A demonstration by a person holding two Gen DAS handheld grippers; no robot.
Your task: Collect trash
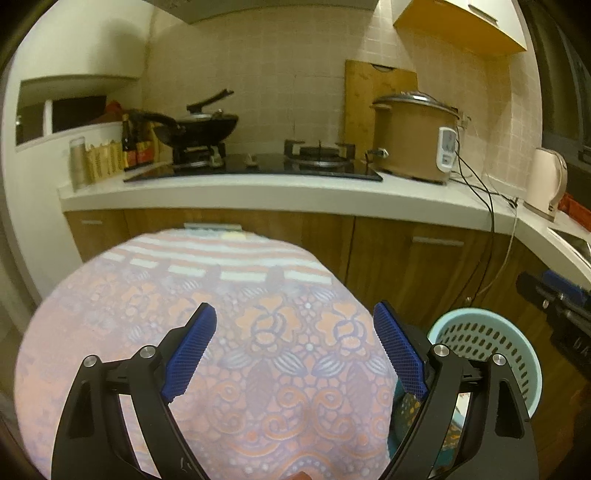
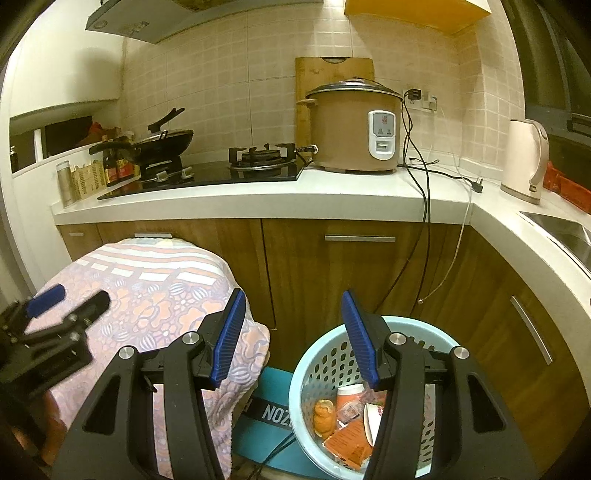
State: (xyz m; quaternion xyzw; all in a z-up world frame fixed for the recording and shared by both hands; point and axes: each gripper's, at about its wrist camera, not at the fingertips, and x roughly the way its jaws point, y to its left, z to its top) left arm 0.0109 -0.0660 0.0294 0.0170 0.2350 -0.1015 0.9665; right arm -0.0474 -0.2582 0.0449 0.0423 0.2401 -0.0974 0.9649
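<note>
A small kitchen in warm, yellowish light has a wall of cream square tiles (image 2: 236,74) behind a white L-shaped worktop (image 2: 258,199) that runs over brown wood-grain cabinet doors (image 2: 354,280) with slim metal bar handles. On the worktop sit a black glass gas hob (image 2: 207,177), a tan rice cooker with a metal lid (image 2: 354,129) and a pale pink electric kettle (image 2: 526,162), with a wooden cutting board (image 2: 334,74) leaning upright on the tiles. A yellow wall cupboard (image 1: 461,26) hangs above on the right, and a steel sink (image 2: 569,229) is set into the worktop's right arm.
</note>
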